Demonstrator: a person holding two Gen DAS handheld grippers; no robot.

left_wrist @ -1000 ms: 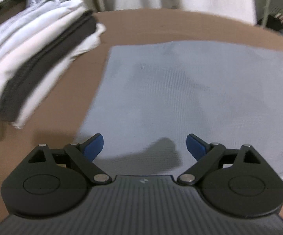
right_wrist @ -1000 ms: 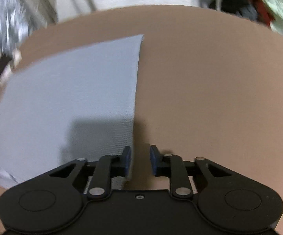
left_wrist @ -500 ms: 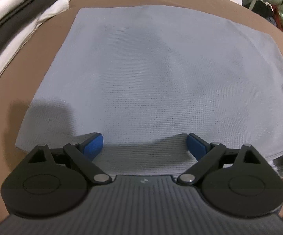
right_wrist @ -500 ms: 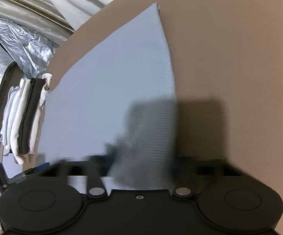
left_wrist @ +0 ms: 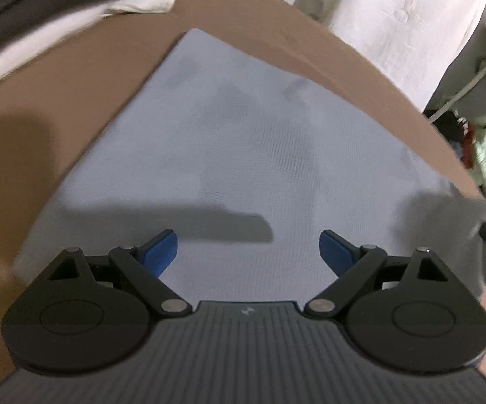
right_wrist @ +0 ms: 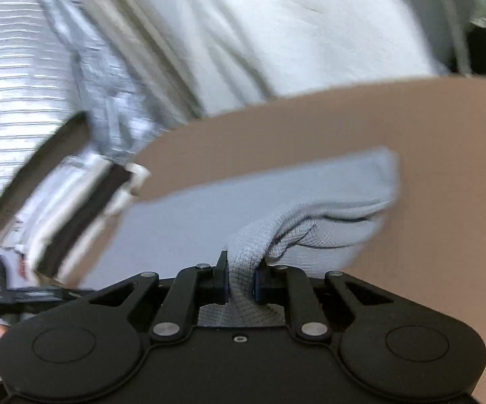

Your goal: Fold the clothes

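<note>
A light blue-grey waffle-knit garment [left_wrist: 243,155] lies spread flat on the brown table [left_wrist: 74,101], one corner pointing toward the table's far edge, where a white cloth [left_wrist: 394,27] hangs behind. The left gripper [left_wrist: 248,249] hovers over the near part of the garment with its jaws spread wide; the blue pads [left_wrist: 162,252] stand well apart with only flat fabric beneath them, and nothing is gripped. Its shadow falls across the cloth just ahead of the pads. Toward the table's left edge sits a stack of folded clothes [left_wrist: 58,10], white layers with a dark one between, blurred in this view. At the right side of the left wrist view the garment's edge rises off the table into a grey, blurred fold. In the right wrist view, the right gripper [right_wrist: 241,281] has its jaws nearly closed on a bunched ridge of the same garment [right_wrist: 243,202]: the knit runs up between the two pads and is pinched there, lifted clear of the table, while the rest trails away toward the far right in a loose folded-over flap. The stack of folded clothes [right_wrist: 84,208] shows to the left, beside silver quilted material [right_wrist: 17,84], both smeared by motion blur.
</note>
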